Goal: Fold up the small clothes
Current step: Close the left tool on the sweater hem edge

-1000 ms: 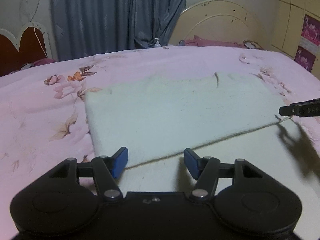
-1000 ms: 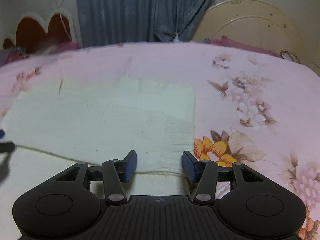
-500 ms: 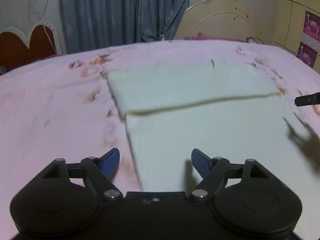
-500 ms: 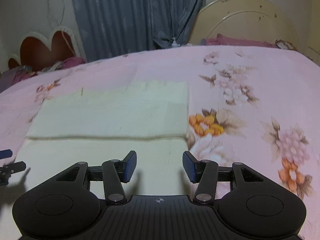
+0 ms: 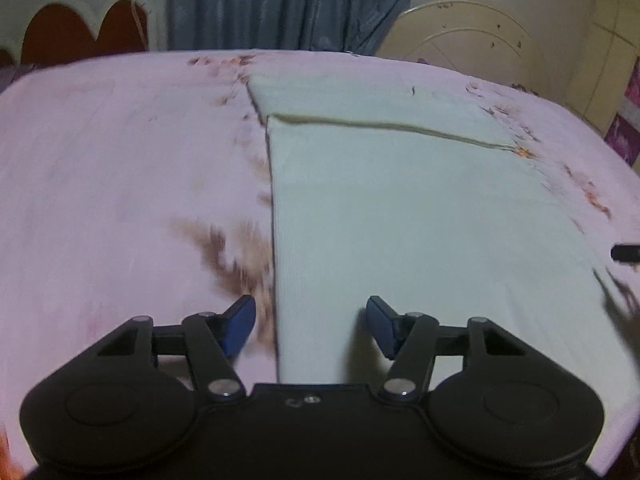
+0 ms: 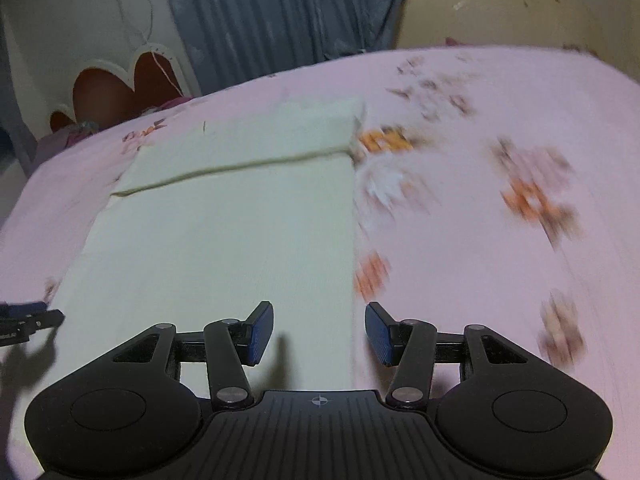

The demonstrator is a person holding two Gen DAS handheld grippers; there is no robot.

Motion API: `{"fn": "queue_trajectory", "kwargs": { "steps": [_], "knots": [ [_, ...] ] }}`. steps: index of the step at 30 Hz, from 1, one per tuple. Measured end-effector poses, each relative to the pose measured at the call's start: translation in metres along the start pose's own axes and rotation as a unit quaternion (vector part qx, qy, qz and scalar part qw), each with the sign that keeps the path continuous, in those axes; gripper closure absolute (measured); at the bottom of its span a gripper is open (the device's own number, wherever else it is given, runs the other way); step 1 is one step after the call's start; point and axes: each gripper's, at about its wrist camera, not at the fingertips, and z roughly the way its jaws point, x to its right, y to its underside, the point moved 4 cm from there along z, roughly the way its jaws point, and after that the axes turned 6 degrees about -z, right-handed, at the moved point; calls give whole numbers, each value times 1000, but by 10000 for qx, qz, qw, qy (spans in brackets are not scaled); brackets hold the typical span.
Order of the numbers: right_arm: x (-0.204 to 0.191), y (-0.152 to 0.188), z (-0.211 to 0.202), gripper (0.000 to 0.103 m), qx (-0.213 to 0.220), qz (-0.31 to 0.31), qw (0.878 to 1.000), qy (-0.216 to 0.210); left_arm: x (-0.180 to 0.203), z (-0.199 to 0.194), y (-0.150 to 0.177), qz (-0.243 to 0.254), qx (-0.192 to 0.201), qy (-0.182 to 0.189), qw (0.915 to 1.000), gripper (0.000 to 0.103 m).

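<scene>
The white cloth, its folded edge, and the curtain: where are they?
white cloth (image 5: 420, 220), left wrist view, flat near layer.
folded edge (image 6: 240, 166), right wrist view, raised crease line.
curtain (image 5: 280, 4), left wrist view, middle pleats.

Ahead of you: bed (image 5: 120, 168) under a pink flowered sheet (image 6: 500, 168). Blue curtain (image 5: 280, 4) hangs on the far wall. Cream arched headboard (image 5: 472, 52) at its right, red heart-shaped panel (image 6: 116, 92) at its left.
</scene>
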Motion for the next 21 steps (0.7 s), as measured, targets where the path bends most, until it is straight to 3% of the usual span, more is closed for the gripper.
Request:
{"fn": "queue_trajectory", "kwargs": {
  "steps": [8,16,17,18,20,21],
  "knots": [
    [14,53,-41,52,-165,543,9968,-561,-14,-39,44,-719,-138,393,9965,53],
    [4,96,-53,53,-312,931,9866,-1302,-22,-54,74,-1373,-330,1163,9831,57],
    [2,98,-53,59,-322,963,9851,-1390,-22,-54,76,-1489,-330,1229,9806,58],
    [1,99,-52,72,-357,987,9837,-1461,-25,-54,77,-1643,-332,1304,9772,58],
    [2,100,-50,82,-389,1116,9800,-1600,-27,-53,79,-1896,-345,1471,9702,58],
    [3,99,-49,82,-363,1213,9779,-1667,-28,-52,79,-1992,-357,1567,9667,59]
  ]
}}
